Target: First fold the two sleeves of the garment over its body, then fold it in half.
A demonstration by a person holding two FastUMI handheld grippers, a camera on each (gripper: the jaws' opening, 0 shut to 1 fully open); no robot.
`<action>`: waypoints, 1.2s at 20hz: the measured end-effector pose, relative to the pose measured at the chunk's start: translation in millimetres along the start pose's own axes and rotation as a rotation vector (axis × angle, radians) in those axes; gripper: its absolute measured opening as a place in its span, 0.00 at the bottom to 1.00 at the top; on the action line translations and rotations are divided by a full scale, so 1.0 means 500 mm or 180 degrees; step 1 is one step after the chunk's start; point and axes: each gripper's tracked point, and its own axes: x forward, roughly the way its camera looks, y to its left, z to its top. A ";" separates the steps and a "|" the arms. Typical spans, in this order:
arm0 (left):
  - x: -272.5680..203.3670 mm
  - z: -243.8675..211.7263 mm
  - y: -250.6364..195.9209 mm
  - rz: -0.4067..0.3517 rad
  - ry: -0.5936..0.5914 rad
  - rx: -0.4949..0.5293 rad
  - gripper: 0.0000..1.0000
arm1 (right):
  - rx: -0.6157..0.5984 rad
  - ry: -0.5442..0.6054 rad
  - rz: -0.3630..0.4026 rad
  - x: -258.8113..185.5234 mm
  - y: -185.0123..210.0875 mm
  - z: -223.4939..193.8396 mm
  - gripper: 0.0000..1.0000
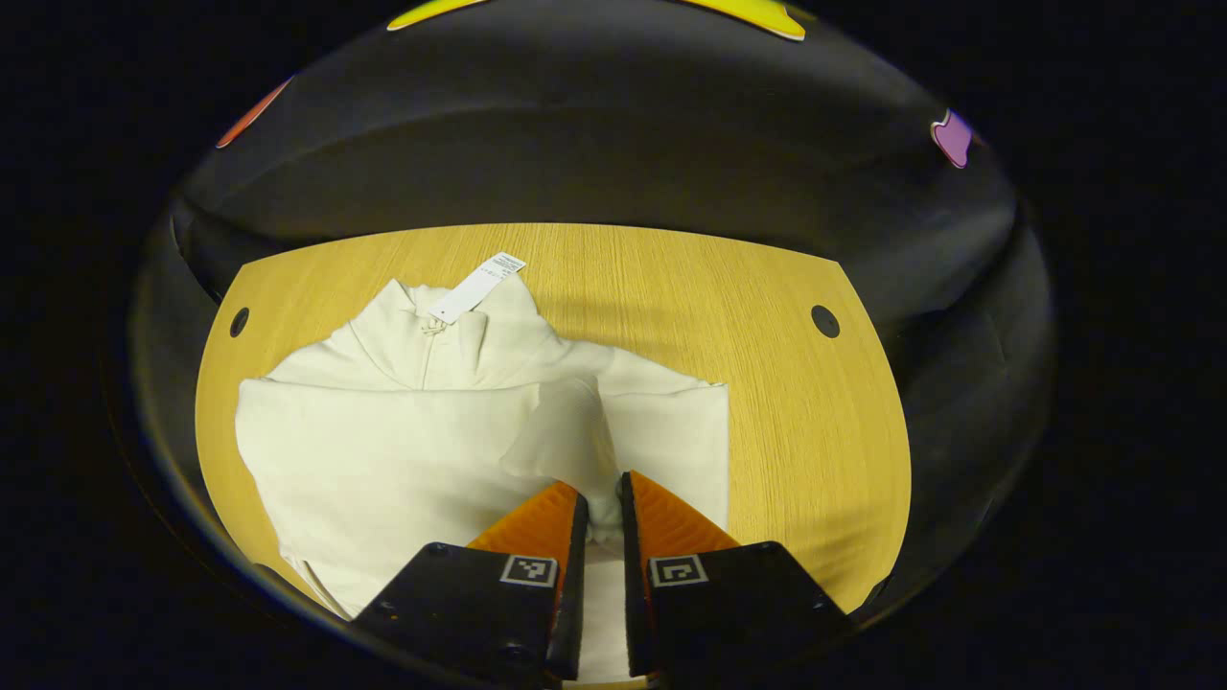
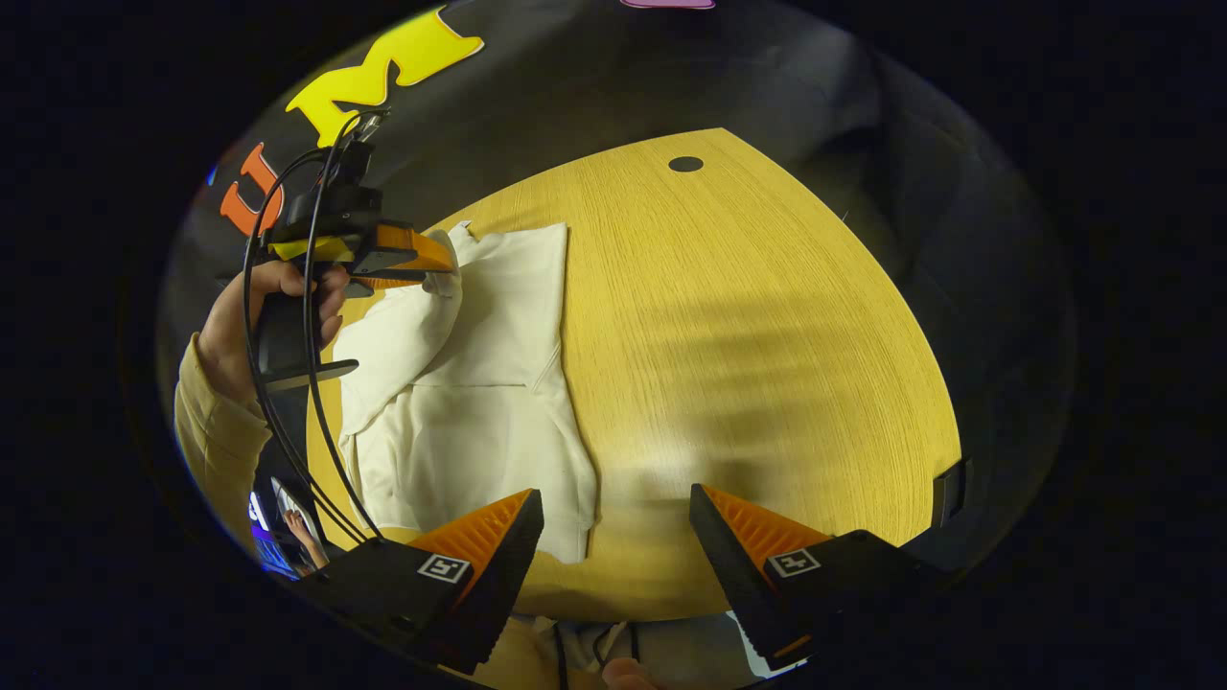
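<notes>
Left gripper view, nearest first: the left gripper point(image 1: 602, 503) has its two fingers drawn close together, pinching a raised fold of a cream garment point(image 1: 383, 450) between them. Beyond the fingers, the garment lies on a wooden tabletop point(image 1: 796, 422), one sleeve point(image 1: 566, 431) lifted toward the gripper across the body. At the far end sits its zipped collar point(image 1: 431, 335), with a white tag point(image 1: 476, 286) lying on the wood just past it. Two dark round holes mark the tabletop's far corners. Right gripper view, nearest first: the right gripper point(image 2: 615, 513) hovers with its fingers spread wide apart, holding nothing, above bare wood beside the garment's near edge. Farther off on the left, a hand point(image 2: 254, 326) in a yellow sleeve holds the other gripper, which lifts cream fabric above the garment.
</notes>
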 end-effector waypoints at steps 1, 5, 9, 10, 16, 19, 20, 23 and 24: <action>-0.002 0.001 -0.013 -0.0069 0.0017 -0.0042 0.27 | 0.0003 0.0008 -0.0006 0.003 -0.005 0.001 0.92; -0.018 -0.007 -0.048 -0.0115 0.0035 -0.0064 0.44 | -0.0028 0.0022 -0.0010 0.011 -0.025 0.005 0.96; -0.047 -0.028 -0.051 -0.0117 -0.0033 -0.0149 0.75 | -0.0073 0.0049 0.0111 0.020 -0.015 0.005 0.92; -0.060 -0.034 -0.043 -0.0071 -0.0054 -0.0173 0.80 | -0.0104 0.0065 0.0121 0.021 -0.014 0.000 0.92; -0.147 -0.107 0.059 0.0243 -0.0130 -0.0106 0.93 | -0.0332 0.0124 0.0133 0.048 0.036 -0.030 0.92; -0.186 -0.192 0.153 0.0476 0.0020 -0.0038 0.94 | -0.0379 0.0122 0.0094 0.062 0.073 -0.050 0.92; -0.193 -0.223 0.175 0.0477 0.0080 -0.0052 0.93 | -0.0418 0.0124 0.0066 0.067 0.081 -0.060 0.96; -0.220 -0.311 0.257 0.0551 0.0216 -0.0081 0.94 | -0.0486 0.0179 -0.0002 0.090 0.105 -0.089 0.96; -0.229 -0.339 0.286 0.0595 0.0274 -0.0090 0.93 | -0.0470 0.0221 -0.0019 0.097 0.112 -0.102 0.96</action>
